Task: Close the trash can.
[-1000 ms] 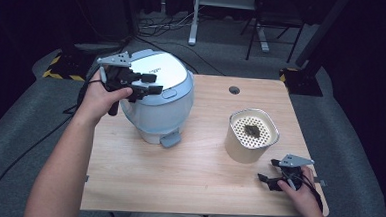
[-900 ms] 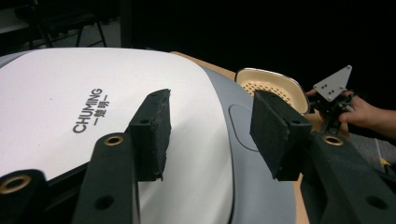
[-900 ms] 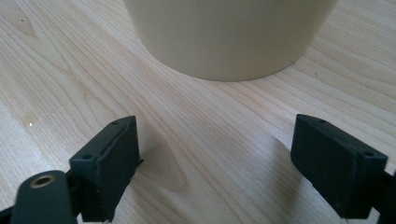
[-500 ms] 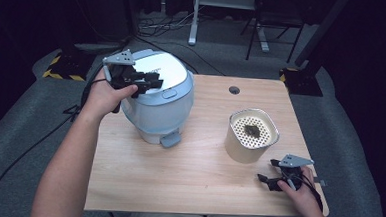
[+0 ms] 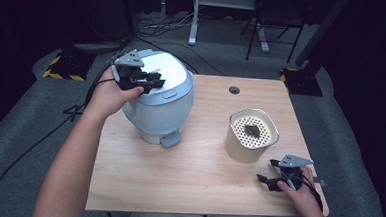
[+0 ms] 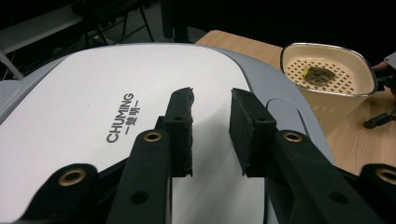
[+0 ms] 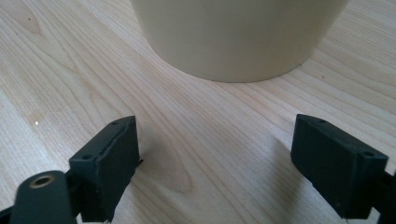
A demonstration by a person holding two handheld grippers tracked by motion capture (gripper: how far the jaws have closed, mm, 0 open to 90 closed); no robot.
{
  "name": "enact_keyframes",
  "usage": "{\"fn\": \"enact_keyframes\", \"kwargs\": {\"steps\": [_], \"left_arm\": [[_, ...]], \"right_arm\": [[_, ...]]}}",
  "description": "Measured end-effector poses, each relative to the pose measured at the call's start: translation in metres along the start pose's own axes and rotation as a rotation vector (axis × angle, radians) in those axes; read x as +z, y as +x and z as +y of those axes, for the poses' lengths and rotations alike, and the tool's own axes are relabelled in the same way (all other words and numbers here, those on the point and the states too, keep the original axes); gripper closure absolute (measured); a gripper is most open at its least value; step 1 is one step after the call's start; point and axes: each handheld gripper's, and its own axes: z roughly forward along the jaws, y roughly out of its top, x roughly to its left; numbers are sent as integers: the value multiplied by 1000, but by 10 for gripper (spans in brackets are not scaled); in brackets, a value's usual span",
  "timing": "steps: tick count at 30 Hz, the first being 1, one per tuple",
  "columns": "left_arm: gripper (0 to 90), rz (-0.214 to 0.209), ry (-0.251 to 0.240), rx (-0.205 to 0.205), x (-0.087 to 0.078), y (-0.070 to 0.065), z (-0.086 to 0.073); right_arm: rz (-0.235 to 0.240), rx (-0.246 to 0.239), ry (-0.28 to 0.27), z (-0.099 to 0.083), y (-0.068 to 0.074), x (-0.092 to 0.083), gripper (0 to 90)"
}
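A white and pale blue rice cooker [image 5: 156, 101] stands at the table's left with its lid [image 6: 93, 93] shut. My left gripper [image 5: 152, 81] hovers just over that lid. Its jaws [image 6: 211, 100] have just been closing and now stand a narrow gap apart with nothing between them. A cream pot [image 5: 252, 136] with a perforated insert and a dark lump inside sits at the right. My right gripper [image 5: 272, 173] rests low by the table's front right corner. It is open wide [image 7: 215, 140] and faces the pot's wall [image 7: 238, 37] with nothing in it.
The wooden table [image 5: 197, 179] has a cable hole [image 5: 234, 89] near its far edge. A latch tab [image 5: 171, 138] sticks out at the cooker's front base. Cables, a desk frame and a chair stand on the dark floor beyond.
The left gripper's jaws have drawn closer together and the hand has edged slightly right over the cooker lid. The right gripper has stayed put.
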Motion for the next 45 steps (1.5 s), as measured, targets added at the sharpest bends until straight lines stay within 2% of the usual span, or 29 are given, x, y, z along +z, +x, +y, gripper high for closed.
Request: {"fn": "enact_keyframes", "kwargs": {"steps": [1,4,6,8,12,15,18,25,27,30,37,45], "left_arm": [[658,12,0,4,0,0,0],[452,45,-3,-10,1,-2,0],[393,52,-4,-13,-1,-4,-1],[361,30,-29,-17,-5,-9,0],[353,-19,-70,-15,-17,-22,0],[346,-75,-103,-6,-28,-38,-3],[341,-112,-123,2,-35,-51,-6],[329,-169,-127,8,-39,-81,-26],[319,-172,-120,16,-36,-86,-35],[313,-181,-131,4,-33,-91,-47],[290,-155,-110,1,-22,-99,-73],[281,-130,-79,-33,-5,-104,-105]], "right_arm": [[0,0,0,0,0,0,157],[2,1,-1,0,0,0,157],[3,0,-1,0,0,0,157],[2,-1,0,0,0,0,157],[4,-1,-1,1,0,1,156],[4,-4,0,1,0,1,155],[4,-4,0,1,1,1,155],[5,-3,-1,1,1,1,155],[6,-2,-1,1,1,1,155],[5,-4,-1,1,1,1,156],[5,-3,-1,1,2,1,155],[6,-4,-1,1,2,1,155]]}}
